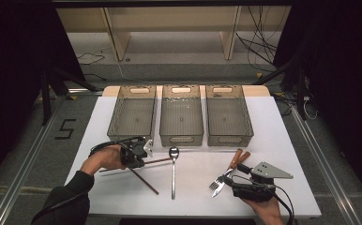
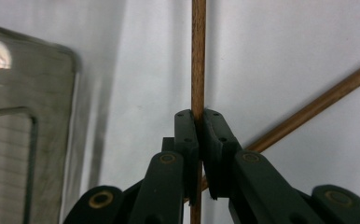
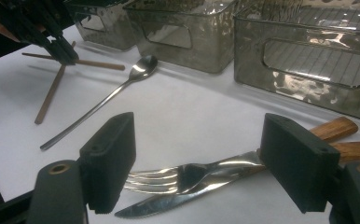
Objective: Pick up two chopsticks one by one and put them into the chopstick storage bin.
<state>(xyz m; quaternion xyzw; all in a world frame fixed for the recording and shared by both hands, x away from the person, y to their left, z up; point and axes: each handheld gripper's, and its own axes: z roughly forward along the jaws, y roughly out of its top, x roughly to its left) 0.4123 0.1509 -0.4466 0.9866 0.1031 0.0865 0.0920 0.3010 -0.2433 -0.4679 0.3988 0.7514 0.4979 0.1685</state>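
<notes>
White table, hand-held gripper on chopstick

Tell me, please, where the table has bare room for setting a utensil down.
Free: the strip between the spoon and the fork, and the three bins, which look empty. Crowded: around the crossed chopsticks by the left gripper, and the fork-and-knife pair.

The left forearm reaches in from the table's near left corner, its hand holding the left gripper with jaws pinched nearly together. By the near edge toward the right corner, the right hand holds the right gripper low, jaws spread wide.
</notes>
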